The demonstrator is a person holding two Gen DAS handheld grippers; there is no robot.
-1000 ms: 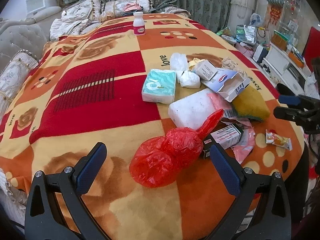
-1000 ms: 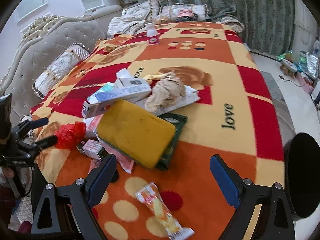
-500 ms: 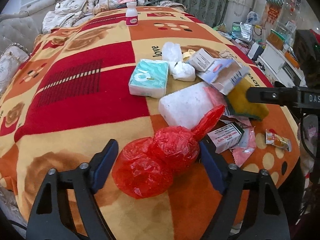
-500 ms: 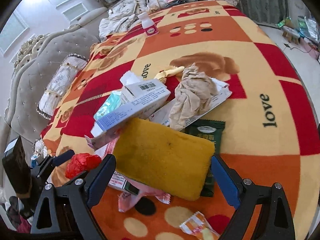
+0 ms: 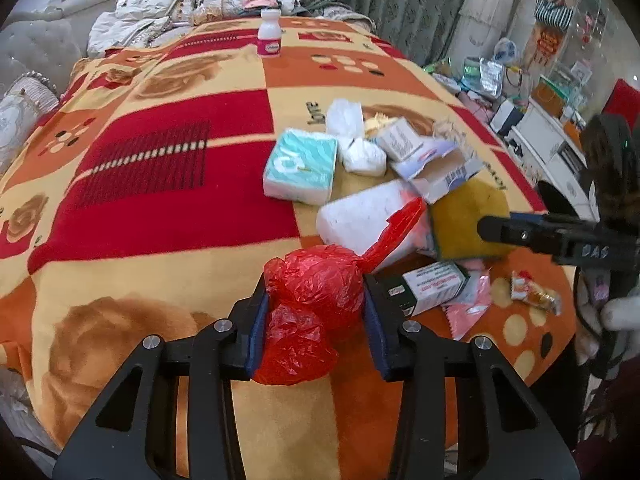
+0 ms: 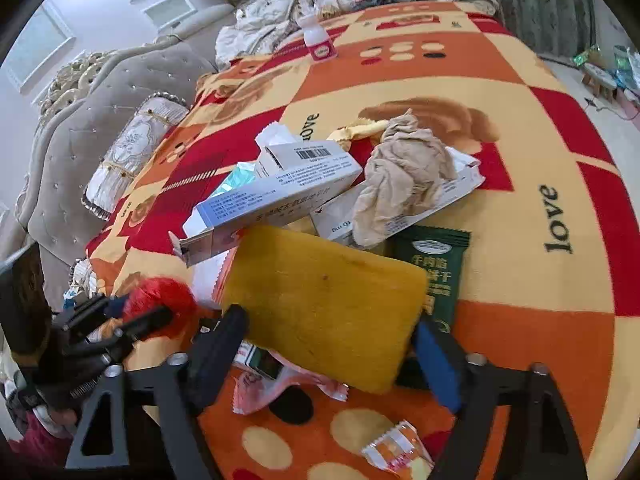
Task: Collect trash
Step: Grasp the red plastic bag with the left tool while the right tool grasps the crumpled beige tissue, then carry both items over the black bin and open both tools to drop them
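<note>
My left gripper (image 5: 316,316) is shut on a crumpled red plastic bag (image 5: 316,292) at the near edge of the blanket-covered table; it also shows in the right wrist view (image 6: 160,296). My right gripper (image 6: 332,340) has its fingers on both sides of a yellow sponge (image 6: 324,304), touching it; the sponge also shows in the left wrist view (image 5: 464,220). The trash pile holds a long blue-white carton (image 6: 276,196), a crumpled beige paper (image 6: 404,172), a green snack wrapper (image 6: 436,268), a teal tissue pack (image 5: 300,164) and a white foam block (image 5: 360,220).
A small white bottle (image 5: 269,38) stands at the far end of the patterned blanket (image 5: 160,160). A candy wrapper (image 6: 396,452) and a pink wrapper (image 6: 280,388) lie near the front edge. A grey sofa (image 6: 88,128) is to the left, floor clutter (image 5: 500,80) to the right.
My left gripper moved forward and closed on the red bag. My right gripper moved in over the pile and closed around the yellow sponge.
</note>
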